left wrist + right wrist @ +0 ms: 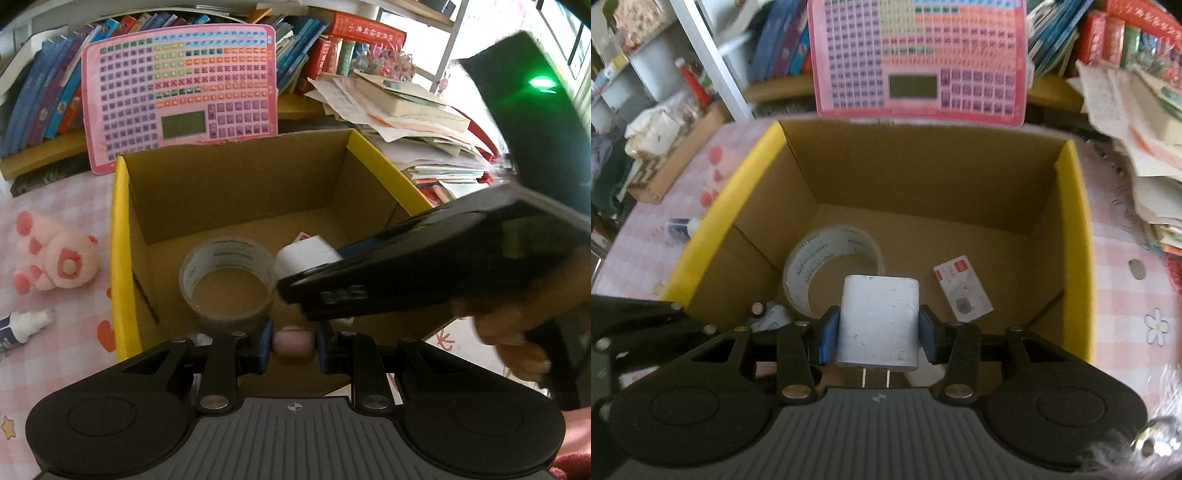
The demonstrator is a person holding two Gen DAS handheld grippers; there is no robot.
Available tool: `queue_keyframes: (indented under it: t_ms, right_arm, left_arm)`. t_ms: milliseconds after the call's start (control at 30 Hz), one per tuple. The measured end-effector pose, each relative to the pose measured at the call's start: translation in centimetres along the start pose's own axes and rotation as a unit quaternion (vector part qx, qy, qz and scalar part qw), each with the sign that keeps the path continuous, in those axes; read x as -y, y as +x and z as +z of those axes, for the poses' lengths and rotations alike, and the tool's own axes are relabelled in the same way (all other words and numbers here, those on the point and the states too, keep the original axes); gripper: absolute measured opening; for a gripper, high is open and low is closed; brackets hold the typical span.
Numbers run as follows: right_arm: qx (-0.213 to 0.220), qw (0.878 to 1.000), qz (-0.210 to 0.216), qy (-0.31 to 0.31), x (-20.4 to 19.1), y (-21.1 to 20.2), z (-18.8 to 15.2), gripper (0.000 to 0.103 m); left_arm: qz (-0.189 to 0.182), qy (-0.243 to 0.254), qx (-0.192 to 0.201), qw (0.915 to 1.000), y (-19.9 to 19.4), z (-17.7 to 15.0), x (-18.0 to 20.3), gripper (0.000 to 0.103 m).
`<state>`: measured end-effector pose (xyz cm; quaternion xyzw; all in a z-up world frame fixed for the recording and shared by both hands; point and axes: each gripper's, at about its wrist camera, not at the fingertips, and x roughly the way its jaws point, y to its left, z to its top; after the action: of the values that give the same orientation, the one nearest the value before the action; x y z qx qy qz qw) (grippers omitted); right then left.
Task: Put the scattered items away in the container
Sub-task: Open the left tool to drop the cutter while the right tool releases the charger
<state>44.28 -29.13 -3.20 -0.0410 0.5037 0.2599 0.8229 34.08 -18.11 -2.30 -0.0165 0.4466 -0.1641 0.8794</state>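
Cardboard box (1075,206) holds tape roll (831,269), card (962,291).

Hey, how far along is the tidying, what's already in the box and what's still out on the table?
Done: a tape roll and a small card lie on the floor of the box. In hand: the right tongs grip a white charger over the box, and the left tongs grip a small pink thing at its near edge. Left: a pink plush toy and a small white bottle on the table.
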Motion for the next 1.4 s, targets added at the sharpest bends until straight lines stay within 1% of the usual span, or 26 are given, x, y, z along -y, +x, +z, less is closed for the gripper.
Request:
queue_keyframes:
  t_ms: [100, 233, 300, 367, 400, 433, 467, 500, 533, 633, 700, 733, 767, 800, 867, 967, 1067, 1233, 1300, 1400]
  right_arm:
    - [-0.016, 1.000, 0.003, 0.002, 0.0, 1.2, 0.4, 0.042]
    - [-0.027, 1.000, 0.005, 0.000, -0.1, 1.9, 0.8, 0.041]
    - [-0.029, 1.000, 0.002, -0.004, -0.2, 2.1, 0.8, 0.041]
    - [-0.025, 1.000, 0.003, -0.004, -0.3, 2.0, 1.0, 0.042]
    - [-0.021, 1.000, 0.003, -0.004, -0.3, 1.9, 1.0, 0.044]
    - [-0.018, 1.000, 0.004, -0.003, -0.3, 1.8, 1.1, 0.047]
    - [-0.013, 1.000, 0.006, -0.003, -0.3, 1.6, 1.2, 0.048]
    - [-0.006, 1.000, 0.008, -0.001, -0.3, 1.3, 1.3, 0.050]
    - [0.001, 1.000, 0.010, 0.003, -0.2, 1.1, 1.4, 0.053]
    - [0.014, 1.000, 0.012, 0.022, 0.0, 0.4, 1.4, 0.055]
    - [0.020, 1.000, 0.010, 0.022, -0.1, 0.0, 1.3, 0.057]
    - [0.023, 0.999, 0.008, 0.020, -0.2, -0.3, 1.2, 0.058]
    - [0.026, 0.999, 0.007, 0.018, -0.3, -0.5, 1.1, 0.059]
    - [0.028, 0.999, 0.007, 0.018, -0.4, -0.8, 1.0, 0.059]
    - [0.034, 0.999, 0.007, 0.020, -0.6, -1.3, 0.7, 0.060]
    - [0.047, 0.999, 0.003, 0.024, -0.7, -2.4, 0.2, 0.061]
    - [0.069, 0.997, -0.005, 0.029, -1.0, -4.1, -0.5, 0.062]
    - [0.112, 0.993, -0.025, 0.026, -2.1, -7.3, -1.9, 0.066]
    - [0.125, 0.991, -0.034, 0.020, -2.7, -8.4, -2.6, 0.066]
    - [0.141, 0.989, -0.047, 0.019, -3.8, -9.8, -3.8, 0.066]
  left_arm:
    - [-0.006, -0.017, 0.000, 0.9998, 0.2, 0.0, -0.4, 0.023]
    - [0.004, -0.025, -0.001, 0.9997, 0.5, 0.1, -0.7, 0.023]
    - [0.009, -0.021, 0.004, 0.9997, 0.4, 0.2, -0.7, 0.023]
    - [0.008, -0.020, 0.010, 0.9997, 0.2, 0.3, -0.6, 0.025]
    - [0.008, -0.022, 0.011, 0.9997, 0.1, 0.3, -0.6, 0.026]
    - [0.010, -0.024, 0.013, 0.9996, 0.0, 0.2, -0.7, 0.030]
    - [0.015, -0.025, 0.016, 0.9994, -0.2, 0.2, -0.7, 0.039]
    - [0.017, -0.026, 0.022, 0.9993, -0.4, 0.1, -0.7, 0.040]
    - [0.016, -0.024, 0.028, 0.9992, -0.6, 0.0, -0.7, 0.044]
    - [0.019, -0.022, 0.043, 0.9987, -1.3, 0.1, -0.4, 0.053]
    - [0.020, -0.016, 0.049, 0.9985, -1.7, 0.1, -0.3, 0.060]
    - [0.026, -0.015, 0.051, 0.9983, -1.8, 0.1, -0.2, 0.070]
    - [0.033, -0.014, 0.056, 0.9978, -2.1, 0.0, -0.1, 0.076]
    - [0.037, -0.015, 0.061, 0.9974, -2.3, -0.1, -0.1, 0.078]
    - [0.039, -0.019, 0.061, 0.9972, -2.7, -0.2, -0.1, 0.086]
    - [0.049, -0.026, 0.064, 0.9964, -3.9, -0.9, -0.2, 0.088]
    - [0.048, -0.031, 0.086, 0.9946, -5.8, -1.9, -0.7, 0.092]
    - [0.055, -0.032, 0.123, 0.9903, -9.0, -3.4, -1.6, 0.095]
    - [0.059, -0.033, 0.134, 0.9886, -10.2, -4.2, -2.1, 0.095]
    - [0.060, -0.034, 0.141, 0.9876, -11.4, -5.3, -2.7, 0.096]
